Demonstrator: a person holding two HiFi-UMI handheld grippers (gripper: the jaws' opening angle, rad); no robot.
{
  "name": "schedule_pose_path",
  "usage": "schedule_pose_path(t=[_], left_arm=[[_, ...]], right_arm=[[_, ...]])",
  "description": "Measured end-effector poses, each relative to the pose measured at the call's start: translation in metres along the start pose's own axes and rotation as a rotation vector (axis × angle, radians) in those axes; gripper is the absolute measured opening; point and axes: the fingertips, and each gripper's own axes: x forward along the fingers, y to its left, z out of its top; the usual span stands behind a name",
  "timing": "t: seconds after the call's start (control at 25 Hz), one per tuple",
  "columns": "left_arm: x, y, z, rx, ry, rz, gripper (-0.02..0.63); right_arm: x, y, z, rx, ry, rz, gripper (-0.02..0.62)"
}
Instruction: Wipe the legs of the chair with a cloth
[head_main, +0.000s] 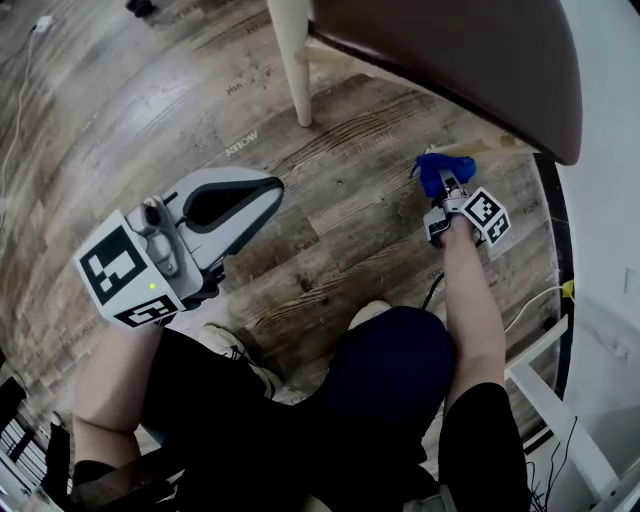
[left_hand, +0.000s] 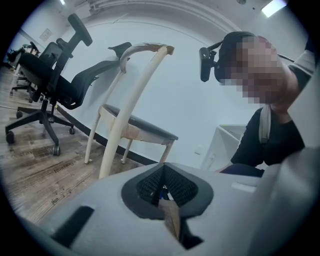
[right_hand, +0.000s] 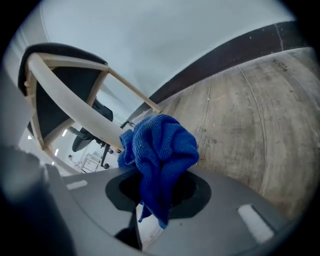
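The chair's brown seat (head_main: 470, 50) fills the top right of the head view, with one cream front leg (head_main: 296, 70) standing on the wood floor. A second cream leg (head_main: 497, 143) slants under the seat. My right gripper (head_main: 447, 192) is low beside that leg, shut on a bunched blue cloth (head_main: 440, 170). In the right gripper view the cloth (right_hand: 160, 150) bulges out of the gripper (right_hand: 155, 187), with a cream chair leg (right_hand: 80, 110) just behind it. My left gripper (head_main: 240, 195) is held up away from the chair, jaws together and holding nothing. It (left_hand: 165, 187) faces the chair (left_hand: 140, 127).
A wall with a black baseboard (head_main: 553, 230) runs close along the right of the chair. A white cable (head_main: 530, 305) and a white frame (head_main: 560, 410) lie by it. Black office chairs (left_hand: 55, 75) stand further off. The person's knees (head_main: 390, 350) are at the bottom.
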Motion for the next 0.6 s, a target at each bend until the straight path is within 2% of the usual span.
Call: schedule_pose_path(t=[0.16,0.24,0.6], left_arm=[[-0.004,0.0,-0.001,0.001,0.006,0.011,0.0],[-0.006,-0.001,-0.001,0.001,0.006,0.017,0.0],[-0.006,-0.012,-0.002,0.027,0.018,0.016,0.0]], right_arm=[[0.016,-0.031,-0.013,0.022,0.062,-0.129,0.103],[0.021,-0.038,-0.017,0.035,0.069,-0.16,0.103],[0.02,-0.036,-0.014,0.001,0.079,-0.15,0.103]])
